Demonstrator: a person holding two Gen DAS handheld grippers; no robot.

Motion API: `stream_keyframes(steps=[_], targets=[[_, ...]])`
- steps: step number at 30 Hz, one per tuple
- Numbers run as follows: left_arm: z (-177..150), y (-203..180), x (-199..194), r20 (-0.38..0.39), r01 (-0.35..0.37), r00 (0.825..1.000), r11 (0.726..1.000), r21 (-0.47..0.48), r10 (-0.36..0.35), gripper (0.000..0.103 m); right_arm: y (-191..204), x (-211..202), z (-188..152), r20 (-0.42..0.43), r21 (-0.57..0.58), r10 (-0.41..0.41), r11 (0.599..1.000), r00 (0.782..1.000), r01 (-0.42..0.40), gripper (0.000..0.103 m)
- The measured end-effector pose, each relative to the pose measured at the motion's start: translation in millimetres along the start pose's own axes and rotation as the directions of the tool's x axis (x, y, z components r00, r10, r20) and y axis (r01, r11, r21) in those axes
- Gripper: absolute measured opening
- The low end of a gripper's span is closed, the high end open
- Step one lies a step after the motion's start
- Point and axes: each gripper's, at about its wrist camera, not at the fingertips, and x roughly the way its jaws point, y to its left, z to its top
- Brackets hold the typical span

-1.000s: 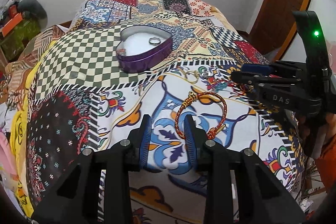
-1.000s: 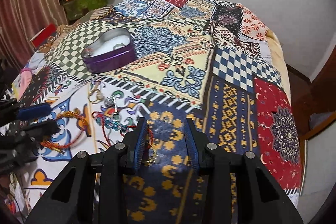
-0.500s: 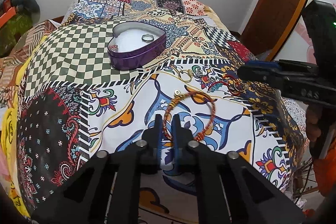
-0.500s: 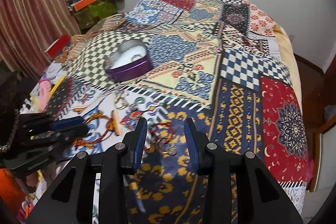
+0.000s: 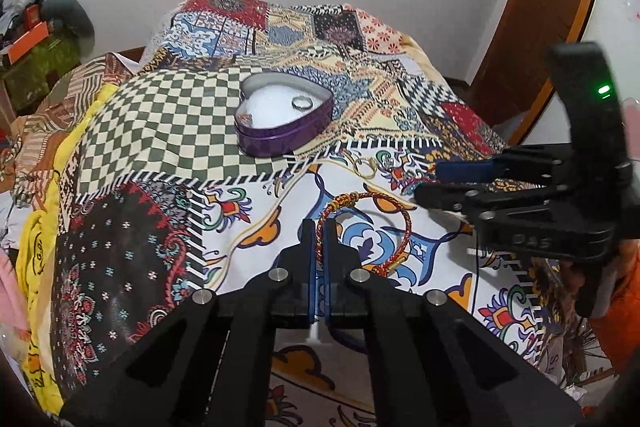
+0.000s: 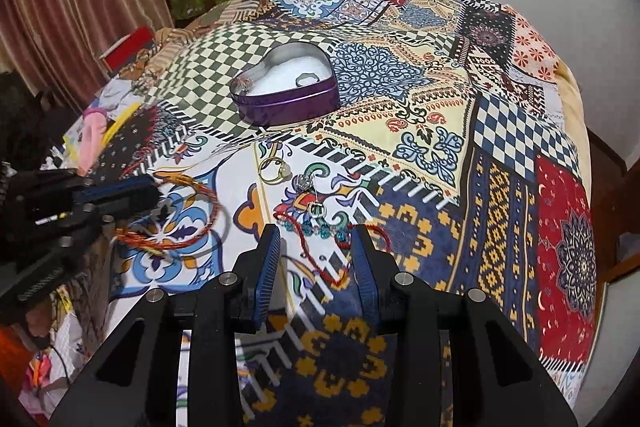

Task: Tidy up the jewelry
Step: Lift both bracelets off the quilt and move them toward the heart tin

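Left wrist view: the left gripper (image 5: 319, 233), wide open 1 s ago, has pinched narrow onto the near-left arc of the red-and-gold bracelet (image 5: 404, 227), which now rises off the patchwork bedspread (image 5: 160, 131). So the pickup looks done; the carry to the purple heart tin (image 5: 285, 139), farther off and already holding 1 ring (image 5: 301, 102), comes next.

Right wrist view: the right gripper (image 6: 316, 251) stays wide and empty above the red beaded necklace (image 6: 320, 231), with the gold ring (image 6: 272, 171) just beyond, left of it.
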Motion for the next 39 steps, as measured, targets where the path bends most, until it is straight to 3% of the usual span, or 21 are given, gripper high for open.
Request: stream_keyframes(steps=[12, 14, 16, 18, 28, 39], targets=[[-2.6, -1.8, 6.7, -0.005, 0.023, 1.0, 1.0, -0.019, -0.023, 0.001, -3.2, 3.9, -5.6, 0.041, -0.017, 0.022, 1.0, 0.999, -0.021, 0.032], [-2.2, -2.2, 6.3, 0.0, 0.021, 1.0, 1.0, -0.019, -0.021, 0.001, -3.8, 3.2, -7.0, 0.055, -0.011, 0.02, 1.0, 0.998, -0.019, 0.026], [-2.1, -2.3, 5.9, 0.001, 0.022, 1.0, 1.0, -0.02, -0.022, 0.001, -6.8, 2.8, -7.6, 0.066, 0.008, 0.019, 1.0, 0.998, -0.019, 0.012], [-2.4, -2.0, 5.4, 0.001, 0.023, 1.0, 0.999, -0.023, -0.023, 0.001, -11.0, 3.0, -7.6, 0.071, 0.032, 0.026, 0.999, 0.997, -0.028, 0.009], [0.5, 0.7, -3.4, 0.022, 0.012, 1.0, 0.999, -0.038, -0.011, 0.001, -12.6, -11.4, -7.5, 0.121, 0.059, 0.04, 0.997, 0.992, -0.048, 0.008], [9.4, 6.3, -17.4, 0.055, -0.015, 0.998, 0.999, -0.05, 0.018, 0.001, -8.9, -50.8, 6.3, 0.208, 0.076, 0.003, 0.997, 0.978, -0.019, 0.008]])
